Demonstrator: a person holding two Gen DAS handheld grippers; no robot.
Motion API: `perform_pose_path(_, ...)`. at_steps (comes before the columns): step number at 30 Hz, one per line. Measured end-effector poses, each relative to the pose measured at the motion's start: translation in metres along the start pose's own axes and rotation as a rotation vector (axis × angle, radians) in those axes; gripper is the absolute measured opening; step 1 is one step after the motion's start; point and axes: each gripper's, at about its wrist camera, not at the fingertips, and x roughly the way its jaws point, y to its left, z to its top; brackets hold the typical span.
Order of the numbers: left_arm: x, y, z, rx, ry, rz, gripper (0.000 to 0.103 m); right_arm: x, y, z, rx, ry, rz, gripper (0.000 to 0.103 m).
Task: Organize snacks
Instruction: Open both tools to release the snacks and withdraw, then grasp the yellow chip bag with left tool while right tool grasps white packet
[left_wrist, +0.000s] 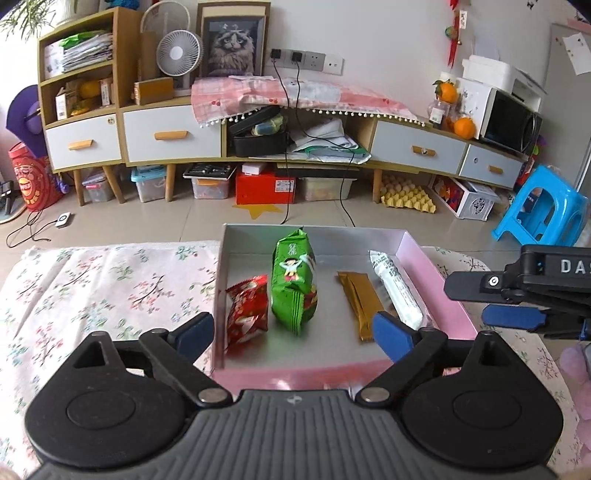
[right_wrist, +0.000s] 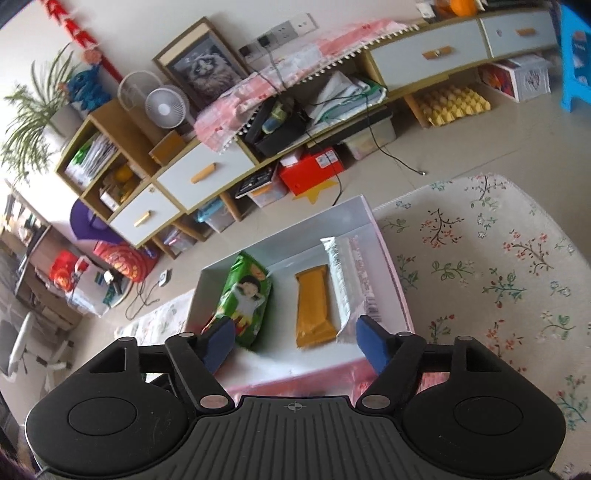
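The left gripper and right gripper, jaws wide and empty, hang over the near edge of the pink-rimmed box on the floral-clothed table. Inside the box lie a red packet, green bag, gold bar and white stick pack. The green bag, seemingly propped on edge, may topple onto the red packet if nudged.

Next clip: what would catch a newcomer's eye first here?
The pink-rimmed box on the floral cloth, holding four snacks in a row: a red packet at the left, a green bag, a gold bar and a white pack by the right wall. Both grippers, left and right, hang open and empty over its near edge.
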Motion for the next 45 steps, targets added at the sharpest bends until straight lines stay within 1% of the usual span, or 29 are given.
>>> perform_pose_path(4, -0.013, 0.003, -0.005, -0.012, 0.018, 0.01, 0.098, -0.016, 0.01, -0.007, -0.05, 0.009, 0.002, 0.078)
perform_pose_path(6, -0.02, 0.006, -0.009, -0.02, 0.031, 0.016, 0.099, -0.024, 0.015, -0.011, -0.064, 0.015, 0.008, 0.082)
perform_pose_path(8, -0.025, 0.008, -0.013, -0.027, 0.048, 0.024, 0.1, -0.032, 0.018, -0.016, -0.077, 0.018, 0.012, 0.085)
perform_pose_path(11, -0.031, 0.01, -0.02, -0.038, 0.07, 0.053, 0.102, -0.04, 0.02, -0.023, -0.095, 0.027, 0.017, 0.088)
perform_pose_path(14, -0.037, 0.012, -0.028, -0.04, 0.086, 0.077, 0.103, -0.047, 0.019, -0.032, -0.115, 0.039, 0.013, 0.088)
perform_pose_path(20, -0.042, 0.01, -0.046, -0.03, 0.113, 0.107, 0.103, -0.054, 0.013, -0.051, -0.175, 0.053, -0.036, 0.088)
perform_pose_path(25, -0.041, 0.009, -0.058, -0.038, 0.139, 0.101, 0.103, -0.056, 0.006, -0.072, -0.26, 0.026, -0.118, 0.089)
perform_pose_path(29, -0.043, 0.011, -0.07, -0.069, 0.15, 0.083, 0.103, -0.058, 0.001, -0.08, -0.299, 0.037, -0.14, 0.089)
perform_pose_path(31, -0.045, 0.012, -0.074, -0.082, 0.156, 0.073, 0.103, -0.058, -0.003, -0.082, -0.32, 0.041, -0.147, 0.091)
perform_pose_path(32, -0.047, 0.012, -0.077, -0.088, 0.154, 0.07, 0.103, -0.058, -0.004, -0.083, -0.336, 0.04, -0.156, 0.095)
perform_pose_path(34, -0.048, 0.013, -0.08, -0.095, 0.15, 0.073, 0.103, -0.059, -0.005, -0.087, -0.376, 0.024, -0.179, 0.096)
perform_pose_path(36, -0.046, 0.012, -0.084, -0.1, 0.151, 0.082, 0.103, -0.057, -0.004, -0.092, -0.444, 0.017, -0.213, 0.096)
perform_pose_path(39, -0.042, 0.009, -0.09, -0.105, 0.167, 0.083, 0.103, -0.052, -0.005, -0.098, -0.535, 0.031, -0.223, 0.096)
perform_pose_path(42, -0.038, 0.003, -0.096, -0.102, 0.18, 0.07, 0.103, -0.048, -0.004, -0.105, -0.622, 0.054, -0.199, 0.096)
perform_pose_path(45, -0.033, -0.006, -0.101, -0.093, 0.174, 0.067, 0.103, -0.042, 0.001, -0.114, -0.771, 0.073, -0.128, 0.096)
